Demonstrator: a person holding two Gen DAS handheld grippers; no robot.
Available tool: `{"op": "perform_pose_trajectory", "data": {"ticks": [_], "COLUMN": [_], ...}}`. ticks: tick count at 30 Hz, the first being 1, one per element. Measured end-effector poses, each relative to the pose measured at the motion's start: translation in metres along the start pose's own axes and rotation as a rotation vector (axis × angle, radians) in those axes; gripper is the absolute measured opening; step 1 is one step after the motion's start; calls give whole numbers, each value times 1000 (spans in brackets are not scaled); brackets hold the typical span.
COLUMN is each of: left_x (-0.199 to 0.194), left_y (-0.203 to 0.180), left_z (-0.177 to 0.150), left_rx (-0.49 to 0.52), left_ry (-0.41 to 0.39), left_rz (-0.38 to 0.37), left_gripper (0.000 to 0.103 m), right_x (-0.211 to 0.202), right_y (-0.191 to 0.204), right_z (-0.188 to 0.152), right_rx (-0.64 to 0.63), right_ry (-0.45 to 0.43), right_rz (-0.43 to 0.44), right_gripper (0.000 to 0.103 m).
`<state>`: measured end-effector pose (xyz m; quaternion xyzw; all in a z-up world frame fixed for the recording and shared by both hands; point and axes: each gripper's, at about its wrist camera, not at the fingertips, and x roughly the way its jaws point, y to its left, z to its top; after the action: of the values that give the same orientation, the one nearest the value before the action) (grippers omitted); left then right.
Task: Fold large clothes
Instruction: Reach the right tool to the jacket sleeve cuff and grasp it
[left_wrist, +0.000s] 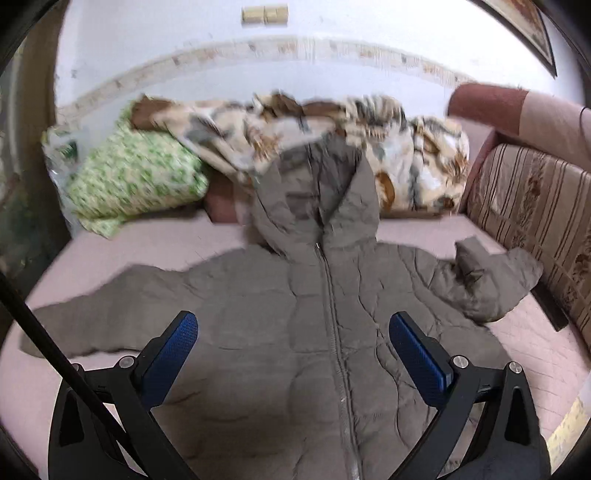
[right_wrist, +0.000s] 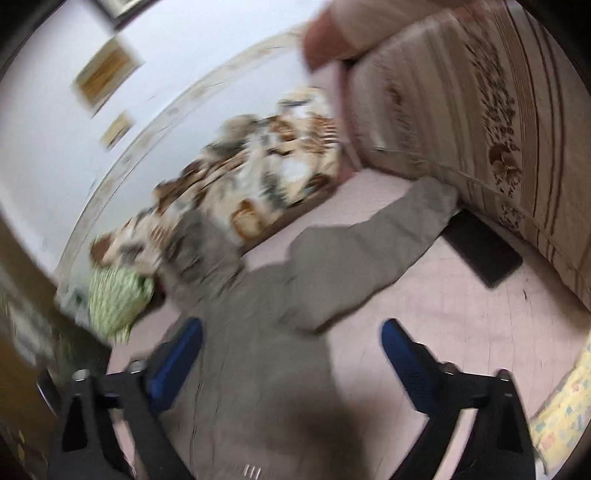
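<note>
A grey-brown hooded puffer jacket (left_wrist: 295, 317) lies zipped, front up, on the pink bed sheet (left_wrist: 155, 240). Its hood points to the far wall, its left sleeve (left_wrist: 110, 306) lies spread out, its right sleeve (left_wrist: 487, 280) is bunched near the sofa back. My left gripper (left_wrist: 293, 332) is open and empty above the jacket's chest. In the blurred right wrist view the jacket (right_wrist: 266, 332) lies with its right sleeve (right_wrist: 373, 243) stretched out. My right gripper (right_wrist: 291, 339) is open and empty above the jacket's right side.
A patterned blanket (left_wrist: 369, 140) and a green-and-white pillow (left_wrist: 136, 177) lie at the head of the bed. A striped sofa back (left_wrist: 535, 214) borders the right side. A dark phone-like slab (right_wrist: 480, 251) lies on the sheet by the sleeve end.
</note>
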<state>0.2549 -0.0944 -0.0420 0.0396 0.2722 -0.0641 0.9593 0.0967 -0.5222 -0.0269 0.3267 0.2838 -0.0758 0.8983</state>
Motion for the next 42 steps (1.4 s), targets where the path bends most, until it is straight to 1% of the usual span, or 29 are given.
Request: {"op": "perform_pose_trajectory", "data": {"ticks": [1,2,3,4,6,7,8,9,11,13,15,19,23,25,26,27,28,30,35,38,40,42], "left_x": [18,28,40,47,54,57,61,64,68,71,70,71,74,77,78,80,80,80,73,66,61,55], "left_y": [-2,-4,-5,-6,-8,-9,-9,-8,-8,-7,-7,-12,-17,-19,-19,-19,-19,-17,-10,-3,1,7], "left_z": [-5,-11,-13,-14,-23,-25,-25,-26,-30,-36,-41,-42,-44,-45,-46,-47,-47,-47,-43,-40,-38,-34], "left_rx": [-10,-15,-11,-7,-2,5,11,8,0,6,11,36,54,58,58,57,56,55,34,18,9,2], "left_ry": [40,75,111,129,146,147,151,154,168,187,196,193,188,198,202,207,209,205,185,168,153,135], "left_rz": [-18,-45,-63,-61,-60,-52,-40,-38,-45,-51,-57,-68,-77,-76,-75,-74,-72,-68,-65,-62,-59,-49], "left_gripper": [103,103,103,103,103,103,103,103,103,103,103,103,103,103,103,103,103,103,103,103,103,103], "right_x": [10,30,44,60,88,101,115,128,143,159,175,192,204,209,213,216,215,198,148,101,74,44], "right_y": [-14,-36,-50,-66,-94,-107,-121,-131,-141,-149,-162,-174,-187,-186,-186,-186,-184,-178,-153,-118,-97,-68], "right_z": [13,33,45,57,78,87,99,108,119,127,136,142,147,148,148,148,149,150,165,181,188,194], "right_rx": [29,72,91,113,148,178,196,197,172,162,157,151,124,91,78,73,74,72,60,9,-15,-48], "right_ry": [6,30,47,52,58,54,53,55,42,50,51,57,68,63,71,79,71,14,-84,-173,-212,-248], "right_rz": [-33,-73,-82,-107,-168,-178,-188,-225,-288,-314,-372,-416,-436,-450,-468,-483,-478,-473,-438,-438,-413,-373], "right_gripper": [77,73,70,69,68,68,67,64,64,61,61,60,60,50,30,21,19,16,14,14,13,13]}}
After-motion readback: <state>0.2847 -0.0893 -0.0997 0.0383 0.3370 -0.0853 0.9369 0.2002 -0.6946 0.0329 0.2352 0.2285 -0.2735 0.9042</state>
